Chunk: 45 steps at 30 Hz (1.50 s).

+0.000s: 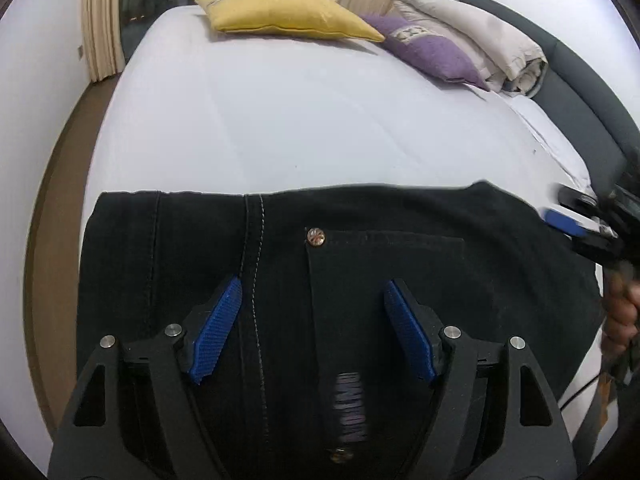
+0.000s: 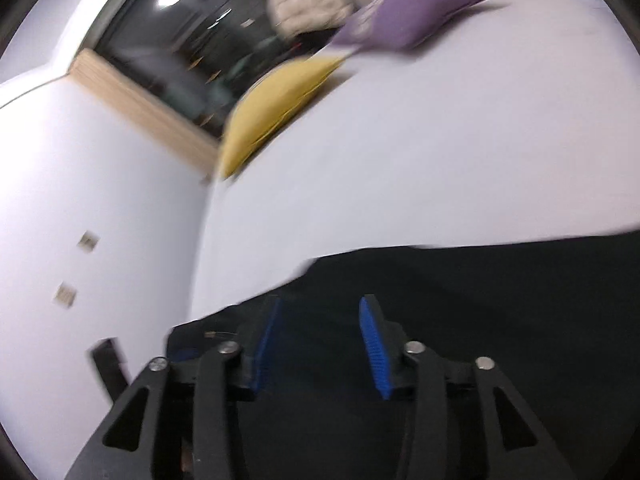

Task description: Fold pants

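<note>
On the white bed (image 1: 280, 120) (pillows at its far edge) I see black pants (image 1: 360, 264) lying crosswise along the near edge, with my left claw (image 1: 312, 332) and right claw (image 2: 320, 344) both spread wide above them.

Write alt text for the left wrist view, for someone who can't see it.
An open two-finger left gripper with blue pads hovers over black pants lying on a white bed. Behind lie a yellow pillow, a purple pillow and a rolled blanket.

White bed (image 1: 304, 120), beige curtains (image 1: 102, 20), dark window (image 2: 192, 36)
</note>
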Tool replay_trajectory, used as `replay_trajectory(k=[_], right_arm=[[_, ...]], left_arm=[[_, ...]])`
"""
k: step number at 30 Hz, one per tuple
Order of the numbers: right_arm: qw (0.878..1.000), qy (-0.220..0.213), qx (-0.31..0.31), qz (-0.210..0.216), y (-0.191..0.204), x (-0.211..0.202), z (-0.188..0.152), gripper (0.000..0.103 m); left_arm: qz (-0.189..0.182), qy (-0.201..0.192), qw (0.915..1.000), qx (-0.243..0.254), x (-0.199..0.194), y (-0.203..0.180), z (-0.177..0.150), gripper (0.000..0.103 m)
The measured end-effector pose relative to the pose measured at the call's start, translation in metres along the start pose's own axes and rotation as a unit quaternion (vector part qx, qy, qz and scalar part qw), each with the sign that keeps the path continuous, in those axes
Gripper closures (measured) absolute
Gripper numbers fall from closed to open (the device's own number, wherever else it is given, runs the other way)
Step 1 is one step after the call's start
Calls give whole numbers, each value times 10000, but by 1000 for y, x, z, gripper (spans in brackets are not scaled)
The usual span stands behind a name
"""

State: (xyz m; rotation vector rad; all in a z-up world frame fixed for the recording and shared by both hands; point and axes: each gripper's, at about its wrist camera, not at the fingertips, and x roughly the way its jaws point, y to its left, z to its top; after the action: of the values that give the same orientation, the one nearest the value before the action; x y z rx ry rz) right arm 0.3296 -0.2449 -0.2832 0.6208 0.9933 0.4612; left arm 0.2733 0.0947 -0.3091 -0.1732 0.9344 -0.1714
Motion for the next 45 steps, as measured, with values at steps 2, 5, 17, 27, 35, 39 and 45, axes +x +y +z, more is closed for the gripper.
replay_trajectory(k=[2,5,17,27,35,39,45], right_arm=[[9984,442,187,-292,-15,38,0,55],[9982,254,447,-320,-51,28,5,93],[9777,-1043,1247,-1331,-192,-187,-65,57],[9479,-2021,2040,-1384,-237,-296,-103,54],[9500,-1783,2355,-1009,-288,-293,-129,94],[9210,-2151,2429,-2154,-274,-338,-137,71],[9211,-2579,2257,-1850,-217,-339,-162,40]], left_arm=[[95,-25,9996,263,1,-2,-2,30],[-4,-6,9996,274,0,5,-4,30],[574,45,9972,473,-1,-27,-21,29],[432,25,9990,129,-23,-50,-9,29],[295,398,9979,415,11,-97,-31,28],[348,452,9979,317,7,-102,-28,28],[-116,317,9993,152,-12,-123,-39,28]])
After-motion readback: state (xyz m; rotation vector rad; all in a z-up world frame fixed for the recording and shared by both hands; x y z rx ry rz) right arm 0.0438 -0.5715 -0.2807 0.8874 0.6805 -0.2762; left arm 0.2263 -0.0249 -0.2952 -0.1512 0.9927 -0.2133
